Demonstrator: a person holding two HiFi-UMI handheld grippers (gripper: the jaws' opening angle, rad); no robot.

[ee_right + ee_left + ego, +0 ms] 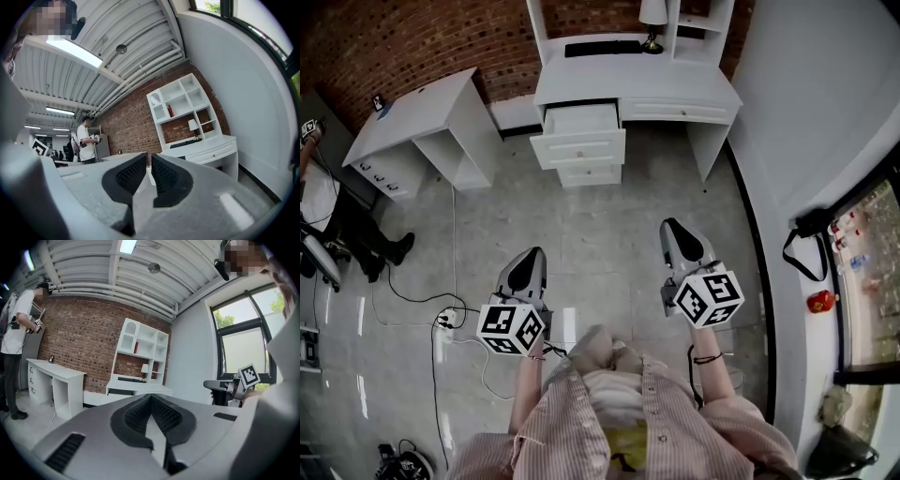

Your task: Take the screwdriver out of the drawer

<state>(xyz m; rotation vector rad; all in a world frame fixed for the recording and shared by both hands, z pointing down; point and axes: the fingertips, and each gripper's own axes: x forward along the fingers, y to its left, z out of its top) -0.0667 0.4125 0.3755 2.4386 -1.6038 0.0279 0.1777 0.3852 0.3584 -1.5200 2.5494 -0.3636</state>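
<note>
No screwdriver shows in any view. The white desk (675,92) stands ahead against the brick wall, with its stack of drawers (578,148) pulled out by different amounts; I cannot make out what lies inside them. My left gripper (528,255) is held out level over the floor, well short of the desk, with its jaws shut and empty (150,395). My right gripper (672,225) is beside it at about the same distance from the desk. In the right gripper view (149,157) a narrow gap shows between its jaws, with nothing in it.
A second white desk (422,117) stands at the left by the brick wall. A person (356,234) is at the far left. Cables and a power strip (445,321) lie on the floor to my left. A keyboard (602,47) and a lamp (652,37) sit on the desk.
</note>
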